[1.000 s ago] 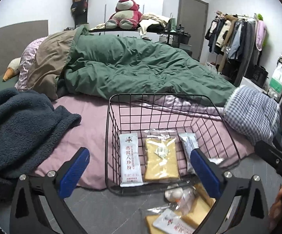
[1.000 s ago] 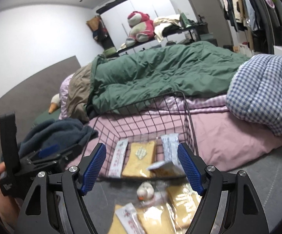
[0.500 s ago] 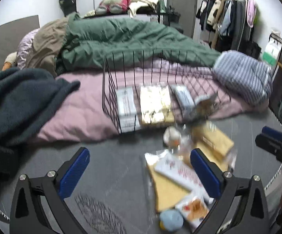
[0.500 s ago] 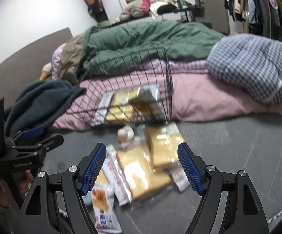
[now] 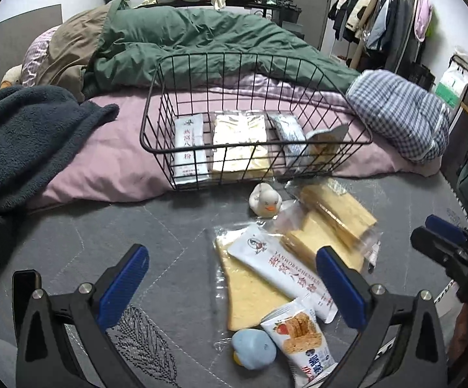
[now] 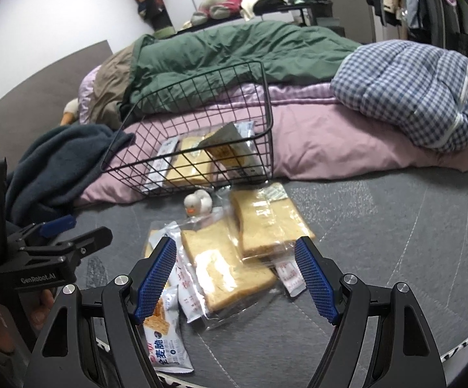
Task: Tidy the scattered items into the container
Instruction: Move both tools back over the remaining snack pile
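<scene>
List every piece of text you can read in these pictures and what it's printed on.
"GenRobot.AI": left gripper body.
"YANWOBAZHENFEN": long white sachet.
"全麦脆": biscuit packet.
"粉": white sachet in the wire basket; its other characters are blurred.
Bread bag labels: too small.

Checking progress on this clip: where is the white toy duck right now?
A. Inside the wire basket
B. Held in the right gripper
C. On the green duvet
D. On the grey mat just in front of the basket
D: the white toy duck sits on the grey mat just outside the near wall of the wire basket, and both grippers are open and empty.
</scene>
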The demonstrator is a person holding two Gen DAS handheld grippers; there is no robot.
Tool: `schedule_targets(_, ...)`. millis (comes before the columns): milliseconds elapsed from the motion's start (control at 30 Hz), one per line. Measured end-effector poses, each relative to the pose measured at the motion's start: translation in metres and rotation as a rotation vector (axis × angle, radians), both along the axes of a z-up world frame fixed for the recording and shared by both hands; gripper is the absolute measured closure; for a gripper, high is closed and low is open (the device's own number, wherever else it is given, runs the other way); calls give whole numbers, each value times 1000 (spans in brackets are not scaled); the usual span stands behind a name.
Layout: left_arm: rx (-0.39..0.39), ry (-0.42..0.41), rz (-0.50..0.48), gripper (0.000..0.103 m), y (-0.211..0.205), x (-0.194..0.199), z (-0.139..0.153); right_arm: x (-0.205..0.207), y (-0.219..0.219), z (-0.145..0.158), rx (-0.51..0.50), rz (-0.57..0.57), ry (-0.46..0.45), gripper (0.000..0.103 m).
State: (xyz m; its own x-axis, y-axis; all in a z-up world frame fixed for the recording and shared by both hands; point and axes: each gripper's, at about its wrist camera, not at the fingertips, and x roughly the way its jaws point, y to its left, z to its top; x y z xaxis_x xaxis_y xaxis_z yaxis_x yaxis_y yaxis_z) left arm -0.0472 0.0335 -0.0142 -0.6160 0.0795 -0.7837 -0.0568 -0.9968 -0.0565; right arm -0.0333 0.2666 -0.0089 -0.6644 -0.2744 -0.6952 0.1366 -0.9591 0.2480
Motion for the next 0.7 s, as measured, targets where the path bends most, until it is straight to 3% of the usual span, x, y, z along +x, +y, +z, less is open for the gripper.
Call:
schedule_targets(533, 19, -137, -31, 1, -14, -1, -42, -12, -9, -16, 1, 13, -52, 25)
schedule_targets(700, 21, -202, -88, 1, -2, 22, -46, -10, -8, -18, 16, 13, -54, 25)
